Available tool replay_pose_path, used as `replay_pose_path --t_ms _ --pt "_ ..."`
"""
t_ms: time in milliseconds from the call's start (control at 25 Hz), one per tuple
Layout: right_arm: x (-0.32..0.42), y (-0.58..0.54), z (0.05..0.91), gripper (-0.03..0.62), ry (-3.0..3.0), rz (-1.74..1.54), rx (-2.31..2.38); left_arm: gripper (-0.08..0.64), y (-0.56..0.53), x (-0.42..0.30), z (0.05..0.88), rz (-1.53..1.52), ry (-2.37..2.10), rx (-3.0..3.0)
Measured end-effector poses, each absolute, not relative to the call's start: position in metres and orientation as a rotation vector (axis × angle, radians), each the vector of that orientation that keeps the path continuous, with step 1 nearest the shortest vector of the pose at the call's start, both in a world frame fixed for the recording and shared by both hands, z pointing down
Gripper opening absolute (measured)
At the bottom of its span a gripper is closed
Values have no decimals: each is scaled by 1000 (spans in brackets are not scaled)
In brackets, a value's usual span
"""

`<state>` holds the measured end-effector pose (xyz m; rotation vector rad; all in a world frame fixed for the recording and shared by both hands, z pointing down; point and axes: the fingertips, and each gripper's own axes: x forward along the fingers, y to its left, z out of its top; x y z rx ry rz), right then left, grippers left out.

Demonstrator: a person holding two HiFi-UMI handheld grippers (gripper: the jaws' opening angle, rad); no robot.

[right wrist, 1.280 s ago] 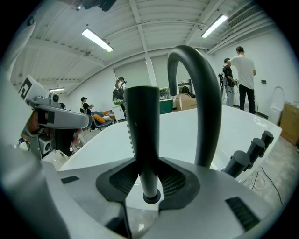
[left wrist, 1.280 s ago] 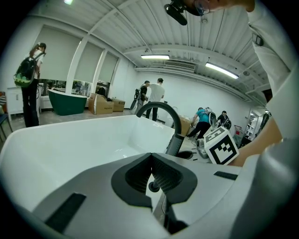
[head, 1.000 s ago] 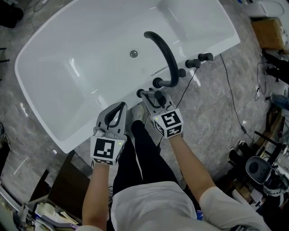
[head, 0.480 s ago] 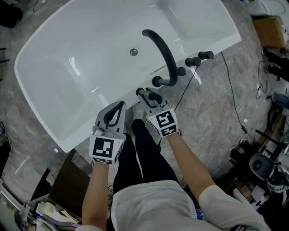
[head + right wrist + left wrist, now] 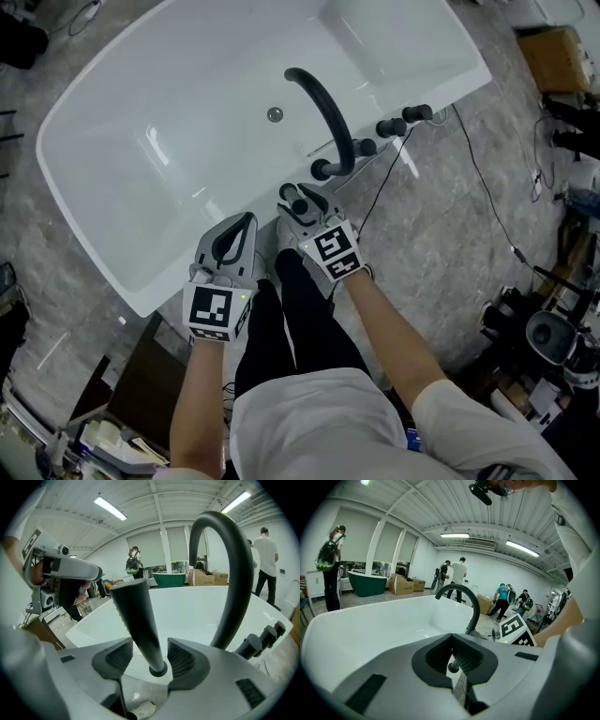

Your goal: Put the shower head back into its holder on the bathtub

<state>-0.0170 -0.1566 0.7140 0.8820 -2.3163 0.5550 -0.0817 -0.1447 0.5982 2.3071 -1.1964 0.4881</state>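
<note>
The dark shower head [image 5: 138, 620] stands upright with its foot in the holder [image 5: 158, 670] on the white bathtub's rim [image 5: 178, 281]. My right gripper [image 5: 302, 202] [image 5: 149, 654] straddles its handle. Its jaws are opening, and a gap shows between each ribbed pad and the handle. The shower head [image 5: 300, 199] peeks out just past that gripper in the head view. My left gripper [image 5: 234, 234] [image 5: 452, 651] hovers over the tub rim to the left, shut with nothing in it.
A curved dark spout [image 5: 323, 112] [image 5: 234, 573] arches over the tub beside the holder, with dark knobs [image 5: 389, 127] along the rim. A cable [image 5: 478, 187] runs over the stone floor. A cardboard box [image 5: 553, 61] and equipment [image 5: 553, 337] stand at the right.
The right gripper's jaws have spread away from the shower head's handle, and the gripper has rolled slightly. The left gripper has stayed where it was.
</note>
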Motion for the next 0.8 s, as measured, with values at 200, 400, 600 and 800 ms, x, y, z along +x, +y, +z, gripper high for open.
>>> replay_pose_path --t_ms 200,400,600,800 --pt "-11 -143 698 265 -2316 584 829 11 -141 -79 577 479 -1198 2331" --pt "17 -121 660 265 -2317 610 845 11 -130 -74 555 456 -1191 2358" --pt "34 -98 592 168 -2359 644 828 11 -112 -85 517 427 -1191 2375" --pt "54 -107 531 84 -2436 618 853 11 -106 -67 492 407 -1170 2419"
